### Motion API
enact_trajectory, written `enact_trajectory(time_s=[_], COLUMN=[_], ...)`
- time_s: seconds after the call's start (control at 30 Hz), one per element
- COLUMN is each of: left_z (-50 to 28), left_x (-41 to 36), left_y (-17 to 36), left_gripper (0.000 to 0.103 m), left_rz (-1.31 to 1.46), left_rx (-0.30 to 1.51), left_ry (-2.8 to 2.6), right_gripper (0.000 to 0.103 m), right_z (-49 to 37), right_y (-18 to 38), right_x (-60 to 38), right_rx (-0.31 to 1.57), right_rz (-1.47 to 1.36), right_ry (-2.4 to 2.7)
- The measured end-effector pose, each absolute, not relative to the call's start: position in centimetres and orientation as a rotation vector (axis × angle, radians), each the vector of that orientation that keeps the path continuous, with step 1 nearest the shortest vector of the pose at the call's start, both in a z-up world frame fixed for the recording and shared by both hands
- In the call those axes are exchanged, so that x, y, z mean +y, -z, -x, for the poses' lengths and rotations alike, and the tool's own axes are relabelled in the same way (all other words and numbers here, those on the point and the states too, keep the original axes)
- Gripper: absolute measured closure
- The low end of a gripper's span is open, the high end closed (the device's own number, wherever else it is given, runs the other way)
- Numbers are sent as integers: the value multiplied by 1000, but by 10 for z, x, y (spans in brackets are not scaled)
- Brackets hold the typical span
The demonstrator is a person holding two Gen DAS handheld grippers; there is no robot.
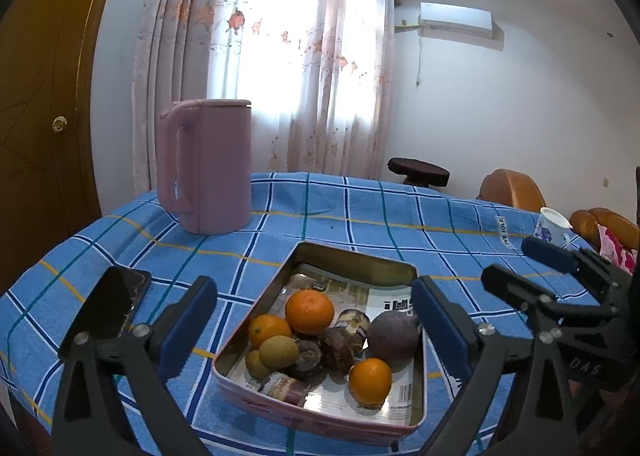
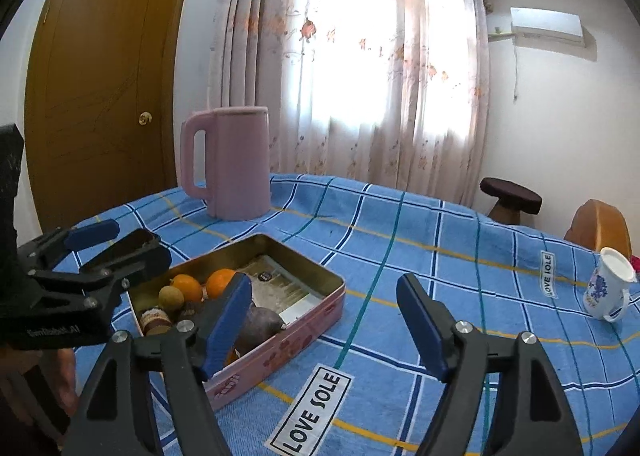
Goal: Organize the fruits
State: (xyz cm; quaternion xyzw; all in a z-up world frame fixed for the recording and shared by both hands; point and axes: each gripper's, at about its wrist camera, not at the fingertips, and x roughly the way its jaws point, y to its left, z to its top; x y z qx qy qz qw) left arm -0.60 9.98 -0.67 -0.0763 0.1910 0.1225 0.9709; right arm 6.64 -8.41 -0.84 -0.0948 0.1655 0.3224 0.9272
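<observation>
You are holding both tools over a table draped in a blue checked cloth, with a curtained window filling the upper centre of both frames and a brown door at the left. A pink jug is standing in the upper left of the cloth; a white mug is sitting at the far right. The pink tin is lying in the lower centre of the left view, its long axis running away from you, and every fruit in sight is resting inside it: three oranges, a dark purple fruit, small brownish ones. The left gripper is spreading wide and empty, straddling the tin, so it is the nearer one. The right gripper is also standing apart and empty, with the tin lying to its lower left.
</observation>
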Motion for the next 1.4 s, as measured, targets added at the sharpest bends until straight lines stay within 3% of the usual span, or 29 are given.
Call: enact_trajectory(time_s=[1.4], left_z=[14], left_x=[86], left_y=[-3], left_gripper=[0], left_rz=[96], left_rx=[365], left_ry=[-261], right_gripper=[25], right_z=[-50], right_y=[1], right_x=[-101], right_rx=[286], right_rz=[169], right_ry=[-631])
